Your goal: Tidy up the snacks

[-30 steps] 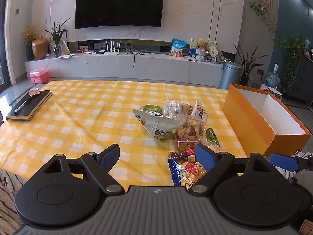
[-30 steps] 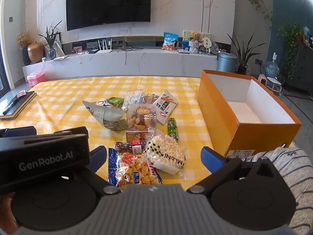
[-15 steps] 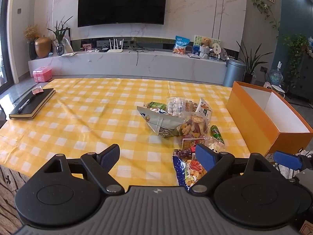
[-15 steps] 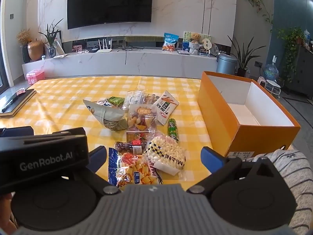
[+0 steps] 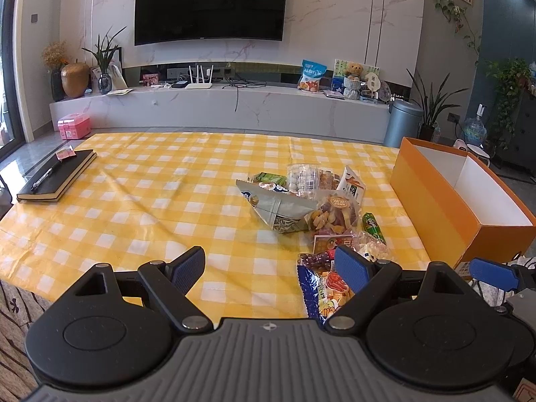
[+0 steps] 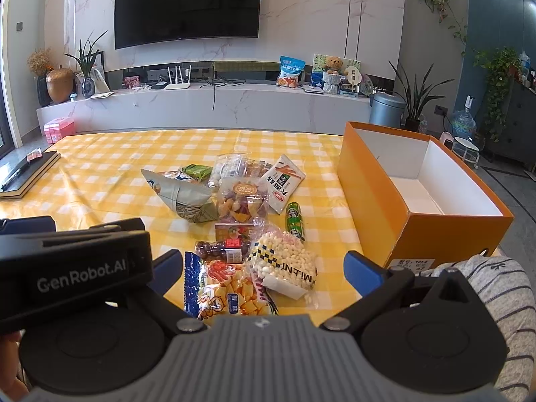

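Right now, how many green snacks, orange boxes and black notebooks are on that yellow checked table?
green snacks: 2, a small packet and a stick
orange box: 1, open, nothing seen inside
black notebook: 1
Total: 4

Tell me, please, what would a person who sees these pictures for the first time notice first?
Probably the pile of snack packets heaped on the yellow checked tablecloth, right in front of the two cameras. Next comes the open orange box on the table's right side, its white inside seemingly empty. Behind, a large black television hangs on the marble wall, and both the left gripper and right gripper are open, holding nothing.
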The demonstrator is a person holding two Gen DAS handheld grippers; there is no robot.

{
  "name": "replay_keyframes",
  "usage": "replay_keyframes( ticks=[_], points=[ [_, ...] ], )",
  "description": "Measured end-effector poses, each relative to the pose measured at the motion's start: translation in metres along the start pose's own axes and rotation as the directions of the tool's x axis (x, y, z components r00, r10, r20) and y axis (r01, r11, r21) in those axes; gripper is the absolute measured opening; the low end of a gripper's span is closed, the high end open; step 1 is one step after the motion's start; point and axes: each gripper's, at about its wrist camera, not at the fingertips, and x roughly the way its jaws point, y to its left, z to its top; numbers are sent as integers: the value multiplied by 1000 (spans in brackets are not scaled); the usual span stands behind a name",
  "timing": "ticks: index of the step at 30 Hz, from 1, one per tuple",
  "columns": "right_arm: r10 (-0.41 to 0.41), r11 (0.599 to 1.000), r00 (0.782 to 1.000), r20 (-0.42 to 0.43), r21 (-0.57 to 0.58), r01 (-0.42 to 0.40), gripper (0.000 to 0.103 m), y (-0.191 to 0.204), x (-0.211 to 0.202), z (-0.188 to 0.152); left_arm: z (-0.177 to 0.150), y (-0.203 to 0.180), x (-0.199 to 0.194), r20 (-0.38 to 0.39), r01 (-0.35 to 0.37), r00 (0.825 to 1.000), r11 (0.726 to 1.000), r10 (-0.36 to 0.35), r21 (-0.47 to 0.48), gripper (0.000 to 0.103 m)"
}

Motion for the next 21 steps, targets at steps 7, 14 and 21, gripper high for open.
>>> replay_keyframes(
  ticks=[7,14,21],
  points=[
    [-11,1000,1000,1,-13,11,100,2,1,-1,-1,0,1,-10,-3,1000,1000,3,4,102],
    [-8,1000,1000,-1,-12,8,100,3,1,-2,-1,1,1,-12,-4,1000,1000,4,5,102],
    [-9,1000,1000,-3,-13,9,100,3,2,-2,0,1,1,-15,-3,1000,1000,3,6,102]
  ],
)
